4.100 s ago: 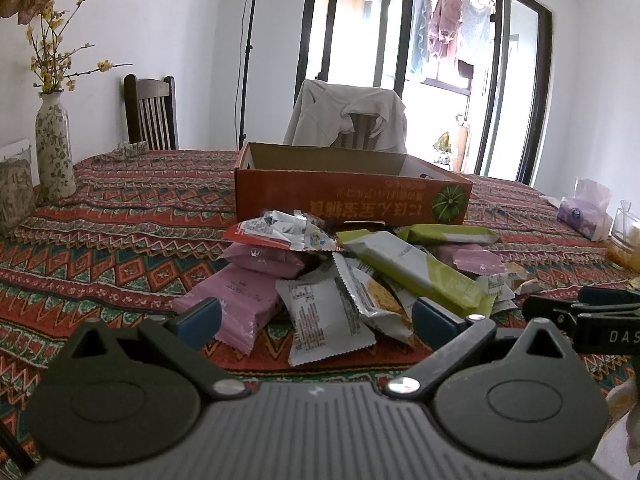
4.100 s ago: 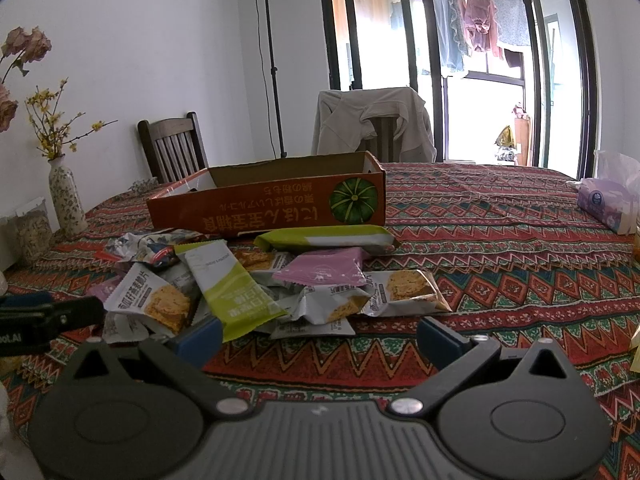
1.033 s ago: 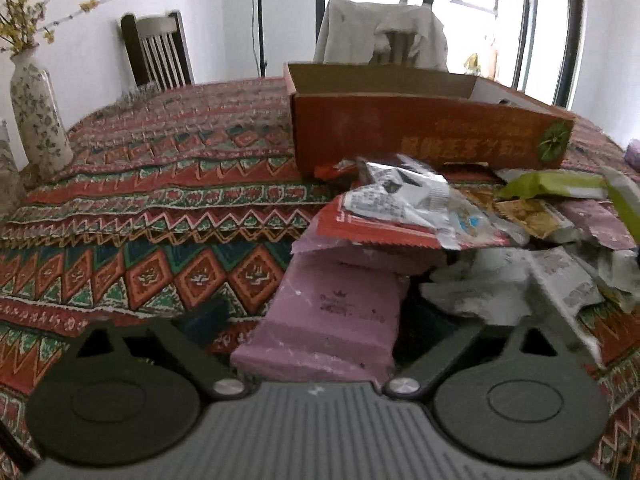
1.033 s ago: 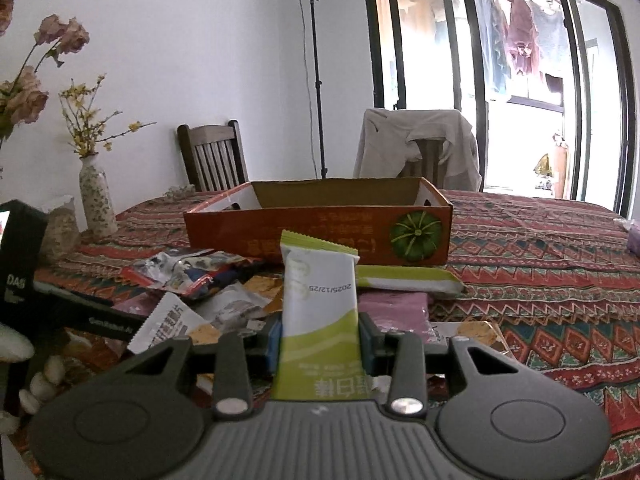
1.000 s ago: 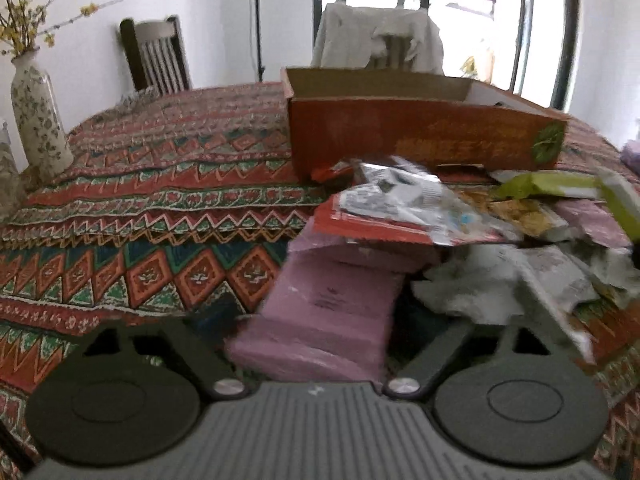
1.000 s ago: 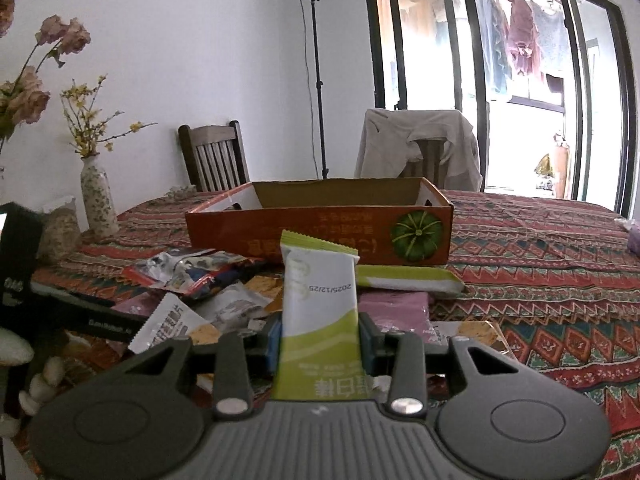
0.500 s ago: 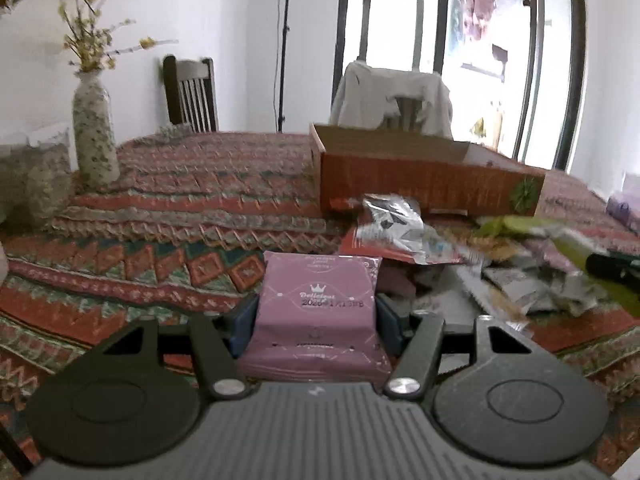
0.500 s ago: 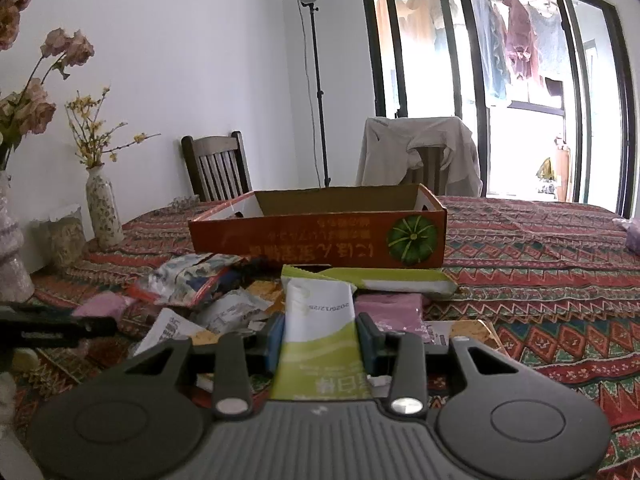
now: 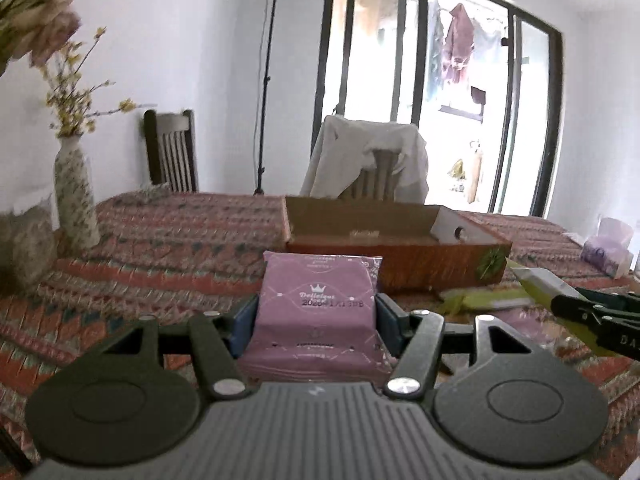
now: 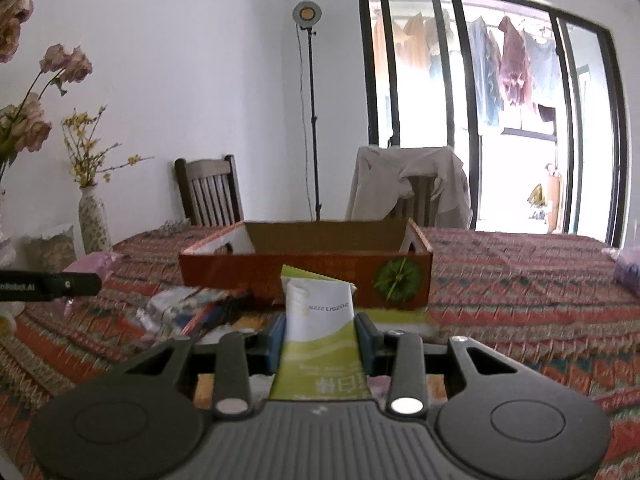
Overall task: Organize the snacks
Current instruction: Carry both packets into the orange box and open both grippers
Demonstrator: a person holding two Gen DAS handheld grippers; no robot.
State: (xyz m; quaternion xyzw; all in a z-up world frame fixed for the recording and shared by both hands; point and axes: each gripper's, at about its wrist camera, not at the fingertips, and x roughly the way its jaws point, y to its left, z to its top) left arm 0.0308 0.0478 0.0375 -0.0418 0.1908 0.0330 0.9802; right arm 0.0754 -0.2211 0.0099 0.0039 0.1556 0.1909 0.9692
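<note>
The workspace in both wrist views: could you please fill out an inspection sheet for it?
Surface: table with patterned cloth.
Job's things: pink packet in left gripper; green-and-white packet in right gripper; open orange box beyond, inside partly hidden.
Clutter: loose snack pile before the box.
Grippers: both shut on their packets.
Cables: nothing seen.
Surroundings: flower vase, two chairs, lamp stand, glass doors.

We see a pink snack pack (image 9: 318,312) held up, a green-and-white one (image 10: 320,332) too, and an open orange box (image 10: 306,272) behind.
</note>
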